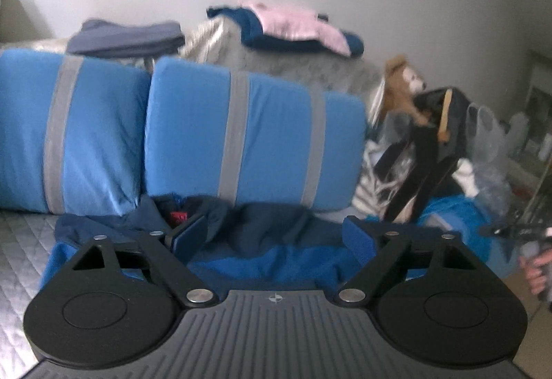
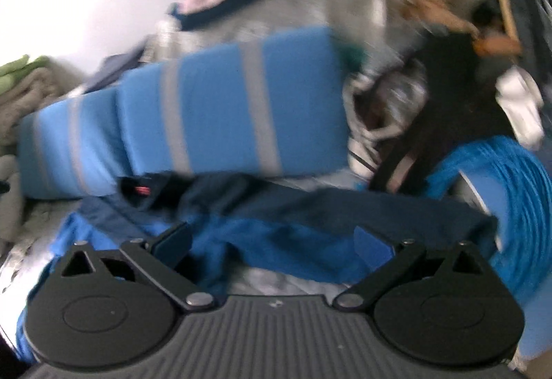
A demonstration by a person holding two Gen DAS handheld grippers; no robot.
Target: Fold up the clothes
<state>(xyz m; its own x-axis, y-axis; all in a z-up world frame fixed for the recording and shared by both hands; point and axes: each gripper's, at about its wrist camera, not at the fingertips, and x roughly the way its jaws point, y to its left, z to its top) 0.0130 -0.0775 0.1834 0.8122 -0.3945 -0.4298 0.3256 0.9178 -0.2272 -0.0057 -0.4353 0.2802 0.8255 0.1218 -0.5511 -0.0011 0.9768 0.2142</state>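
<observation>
Quilted grey bedding (image 1: pixel 20 241) with a stitched diamond pattern covers the bed at the lower left of the left wrist view, under a plain white wall. Two plump blue pillows (image 1: pixel 241 134) crossed by flat grey bands stand side by side across the middle. At the centre bottom, just in front of the pillows, lies the rumpled garment (image 1: pixel 269 241), soft cloth in dark navy above and brighter blue below, with a small red tag near its upper left. The left gripper (image 1: pixel 274 234) hovers over it with its blue-padded jaws spread wide and nothing between them. In the blurred right wrist view the right gripper (image 2: pixel 272 246) likewise stands wide apart above the same garment, empty. Behind the pillows a heap of grey bedding carries a pink and navy pile of clothes (image 1: pixel 293 27). At the right sits a fuzzy brown teddy bear (image 1: pixel 403 86) beside a black bag (image 1: pixel 434 144).
</observation>
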